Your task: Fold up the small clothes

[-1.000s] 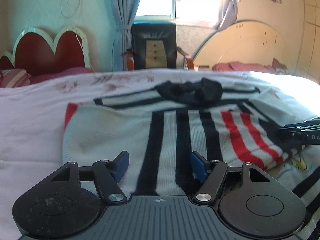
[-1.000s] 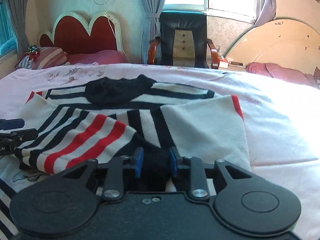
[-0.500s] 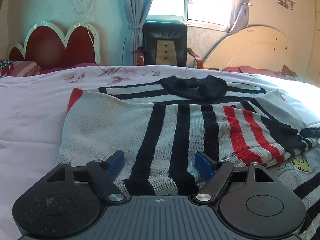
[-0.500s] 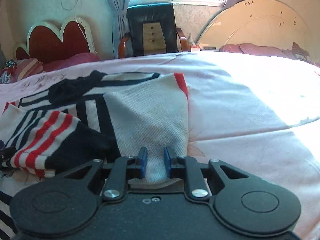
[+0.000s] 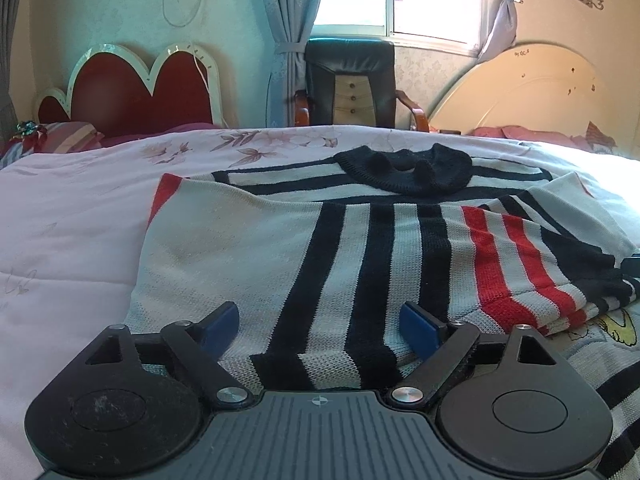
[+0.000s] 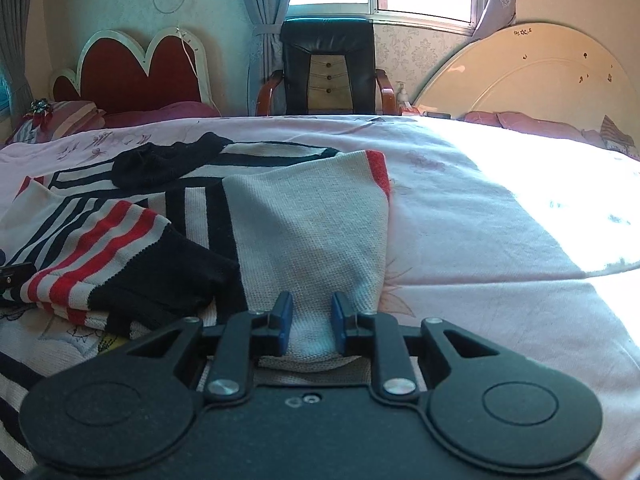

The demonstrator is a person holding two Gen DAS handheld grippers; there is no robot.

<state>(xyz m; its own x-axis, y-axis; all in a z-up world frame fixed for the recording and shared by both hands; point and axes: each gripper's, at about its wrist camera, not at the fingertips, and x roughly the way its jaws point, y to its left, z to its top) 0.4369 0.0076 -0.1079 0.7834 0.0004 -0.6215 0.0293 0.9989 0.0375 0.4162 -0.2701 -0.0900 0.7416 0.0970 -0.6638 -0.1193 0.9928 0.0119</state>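
The pink bedspread (image 5: 72,240) fills the lower half of both views, and the striped sweater (image 5: 360,248) lies across its middle, sleeves folded in over the body and the black collar (image 5: 404,170) toward the top of the frame. A second striped garment (image 6: 24,380) sits in the lower left of the right wrist view, touching the sweater's near edge, so a careless lift could drag both together. The red-striped sleeve (image 6: 92,256) lies loose on top and would likely slide off if the hem is pulled up unevenly. The left gripper (image 5: 320,322) stands at the bottom centre of its view, its jaws opening wide with the hem between them but not pinched; that side may stay behind and skew the fold. The right gripper (image 6: 308,320), bottom centre of its view, has its jaws opening slightly around a bunched white corner; whether the pads press it I cannot tell, and it may slip free.
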